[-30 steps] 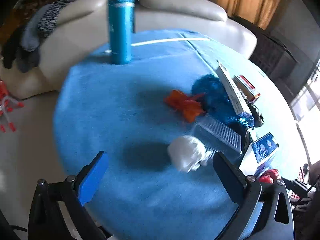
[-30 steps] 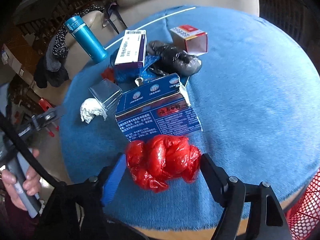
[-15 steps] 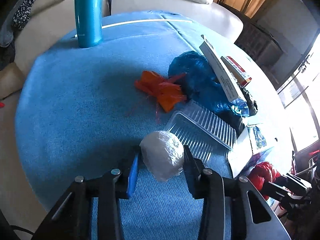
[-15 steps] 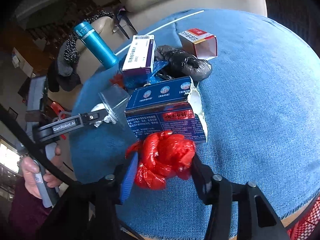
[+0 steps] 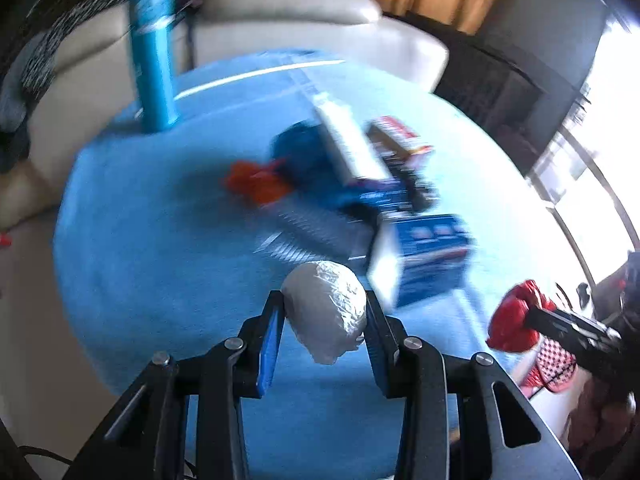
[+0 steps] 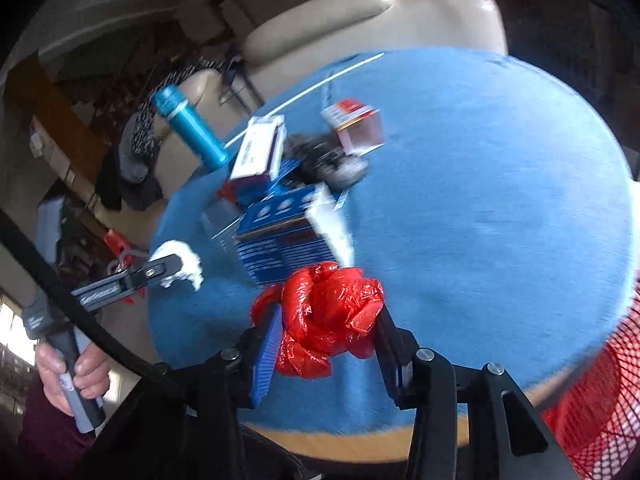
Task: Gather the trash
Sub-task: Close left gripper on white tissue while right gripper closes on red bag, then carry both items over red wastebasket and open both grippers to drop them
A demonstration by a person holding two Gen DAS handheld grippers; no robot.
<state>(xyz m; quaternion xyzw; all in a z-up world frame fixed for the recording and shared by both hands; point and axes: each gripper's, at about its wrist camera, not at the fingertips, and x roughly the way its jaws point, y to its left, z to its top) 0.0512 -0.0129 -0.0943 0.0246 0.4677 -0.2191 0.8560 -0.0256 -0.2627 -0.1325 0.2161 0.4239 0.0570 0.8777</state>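
Both wads are already pinched: the white crumpled wad (image 5: 326, 310) in the left claw (image 5: 324, 320), the red plastic bag (image 6: 328, 320) in the right claw (image 6: 326, 330), both near the counter's (image 6: 500, 200) front edge. The red one's slippery and loosely bunched, so I reckon it could slide out before reaching the red mesh basket (image 6: 592, 408) just off that edge.
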